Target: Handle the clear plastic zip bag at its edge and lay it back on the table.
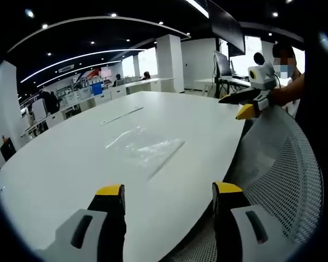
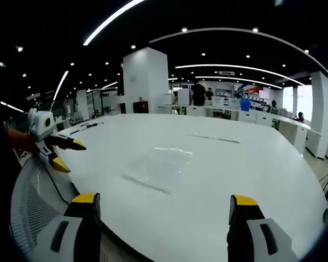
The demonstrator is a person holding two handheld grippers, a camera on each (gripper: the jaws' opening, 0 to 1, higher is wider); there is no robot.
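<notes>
Spreading across both views is a large white table [image 1: 87, 158], smooth and matte, with a rounded edge; it sits in an open-plan office under curved strip lights, white square pillars [image 2: 145, 82] rising behind it. A white mesh chair back [image 1: 287, 169], perforated and curved, stands just beside the table's near edge in the left gripper view and shows again at lower left in the right gripper view.

Near the middle of the table the clear plastic zip bag [image 1: 146, 147] lies flat, rectangular, faintly crinkled and glossy, its edges catching light; nothing can be seen inside it. Farther back a thin straight strip [image 1: 122, 115] rests on the tabletop, well apart from the bag.

The left gripper [image 1: 168, 191] is held low at the table's edge, its black, yellow-tipped jaws spread wide with nothing between them, pointing toward the bag. The right gripper [image 2: 163, 201] is posed likewise from the other side, jaws wide apart and empty, clear of the bag. Each gripper appears in the other's view, held by a person's hand over the chair, with its yellow tips parted.
</notes>
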